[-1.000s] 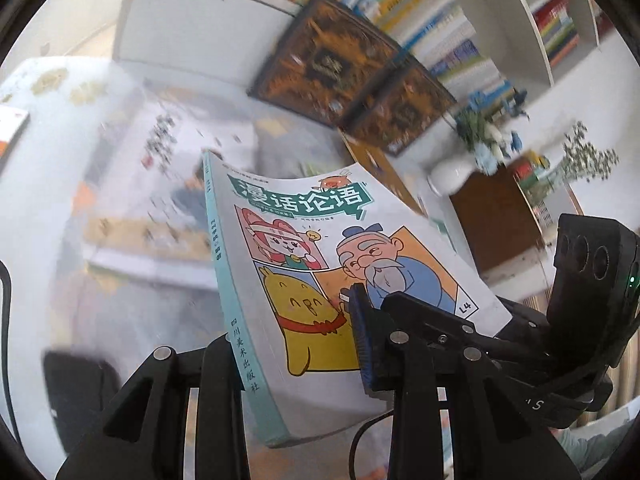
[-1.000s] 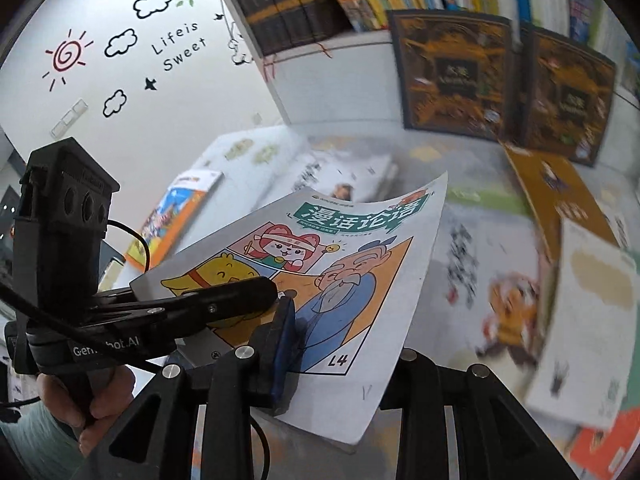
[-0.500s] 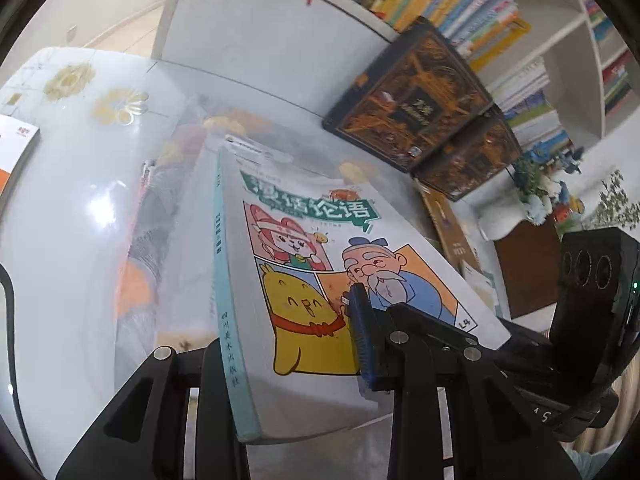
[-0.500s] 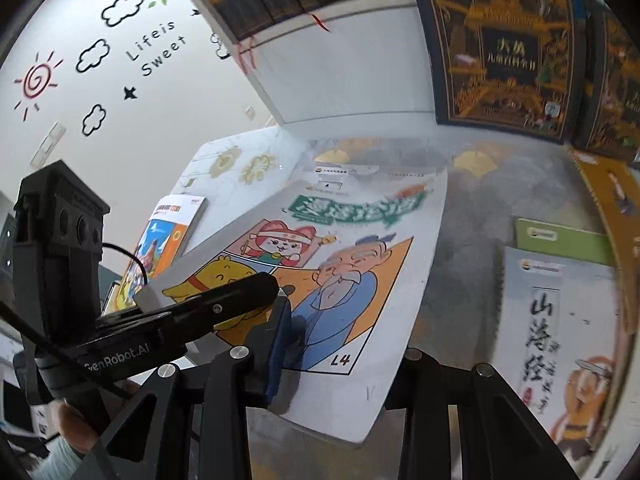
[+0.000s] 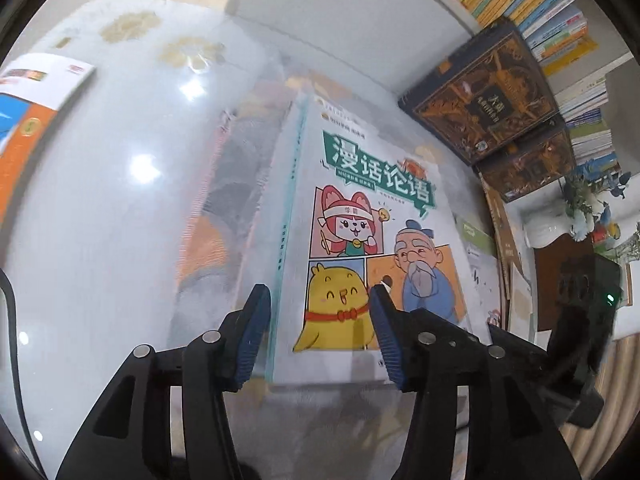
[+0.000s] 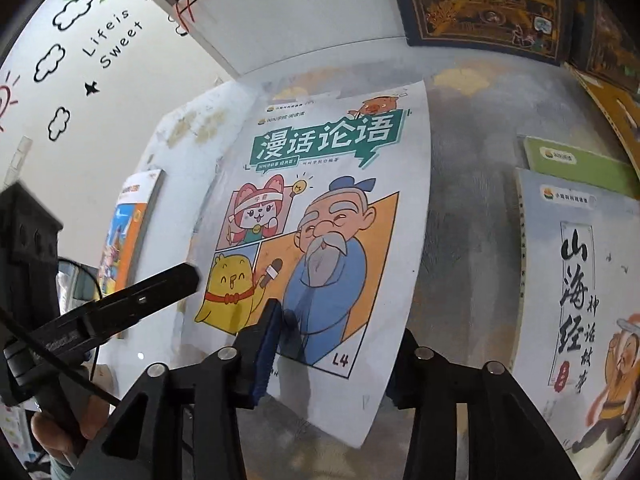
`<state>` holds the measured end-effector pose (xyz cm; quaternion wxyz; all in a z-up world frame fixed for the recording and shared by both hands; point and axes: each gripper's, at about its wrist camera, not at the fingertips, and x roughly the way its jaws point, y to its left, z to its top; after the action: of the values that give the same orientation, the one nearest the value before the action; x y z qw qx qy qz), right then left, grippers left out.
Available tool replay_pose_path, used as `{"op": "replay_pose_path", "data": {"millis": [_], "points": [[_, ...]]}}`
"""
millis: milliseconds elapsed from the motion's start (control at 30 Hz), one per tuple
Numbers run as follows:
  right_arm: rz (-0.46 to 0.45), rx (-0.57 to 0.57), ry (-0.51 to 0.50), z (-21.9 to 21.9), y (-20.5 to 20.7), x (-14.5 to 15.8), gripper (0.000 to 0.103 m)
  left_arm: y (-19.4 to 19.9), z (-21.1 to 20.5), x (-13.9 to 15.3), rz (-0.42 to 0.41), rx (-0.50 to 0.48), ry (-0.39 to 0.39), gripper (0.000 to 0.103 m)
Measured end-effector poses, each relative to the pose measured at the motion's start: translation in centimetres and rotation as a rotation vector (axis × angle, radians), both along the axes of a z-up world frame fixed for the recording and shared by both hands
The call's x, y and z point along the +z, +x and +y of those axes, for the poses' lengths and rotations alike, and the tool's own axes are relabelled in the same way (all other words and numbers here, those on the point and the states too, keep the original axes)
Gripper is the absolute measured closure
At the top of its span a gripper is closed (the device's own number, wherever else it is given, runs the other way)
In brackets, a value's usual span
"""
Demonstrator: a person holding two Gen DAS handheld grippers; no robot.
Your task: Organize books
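Observation:
A cartoon book (image 5: 360,216) with a green title banner, a yellow chick and a bearded man lies flat on a blurred stack of books (image 5: 224,208) on the white table (image 5: 100,200). My left gripper (image 5: 318,332) straddles its near spine corner. Its jaws are opening, and the blue pads (image 5: 252,336) stand clear of the book. In the right wrist view the same book (image 6: 328,200) has its near right corner between the fingers of my right gripper (image 6: 336,356). These jaws are opening too, with the blue pad (image 6: 268,344) lifted off the cover. The other finger is partly hidden by the page edge.
An orange and blue book (image 5: 24,120) lies at the table's left. Two dark ornate books (image 5: 488,96) lean against a full bookshelf (image 5: 532,4). To the right lie a green book (image 6: 580,164) and a pale book with black calligraphy (image 6: 576,300). A hand (image 6: 52,432) holds the left gripper.
The book, held tilted in the air by both grippers, has come down flat onto the stack. Both sets of jaws have spread apart and let go of it.

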<state>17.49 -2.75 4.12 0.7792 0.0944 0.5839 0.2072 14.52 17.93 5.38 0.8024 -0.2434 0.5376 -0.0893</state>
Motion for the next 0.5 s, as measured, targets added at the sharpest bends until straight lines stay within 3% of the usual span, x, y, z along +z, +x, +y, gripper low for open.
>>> {"op": "replay_pose_path", "data": {"millis": [133,233,300,333,400,500], "points": [[-0.025,0.017,-0.024,-1.5,-2.2,0.5,0.06,-2.2,-0.4,1.9,-0.03,-0.006,0.076,0.054],[-0.033,0.018,-0.034,-4.0,-5.2,0.8,0.059,-4.0,-2.5,2.9,-0.056,-0.053,0.099,0.048],[-0.028,-0.002,-0.054,-6.3,-7.6,0.8,0.048,-5.8,-4.9,3.4,-0.078,-0.098,0.135,0.039],[-0.028,-0.016,-0.064,-7.5,-8.8,0.8,0.048,-7.0,-6.7,3.6,-0.101,-0.118,0.157,0.039],[-0.033,-0.046,-0.104,-9.8,-11.3,0.6,0.048,-8.7,-9.2,3.3,-0.117,-0.143,0.155,0.033],[-0.048,-0.082,-0.219,-12.8,-15.0,0.1,0.048,-10.5,-12.1,2.2,-0.101,-0.156,0.119,0.033]]}}
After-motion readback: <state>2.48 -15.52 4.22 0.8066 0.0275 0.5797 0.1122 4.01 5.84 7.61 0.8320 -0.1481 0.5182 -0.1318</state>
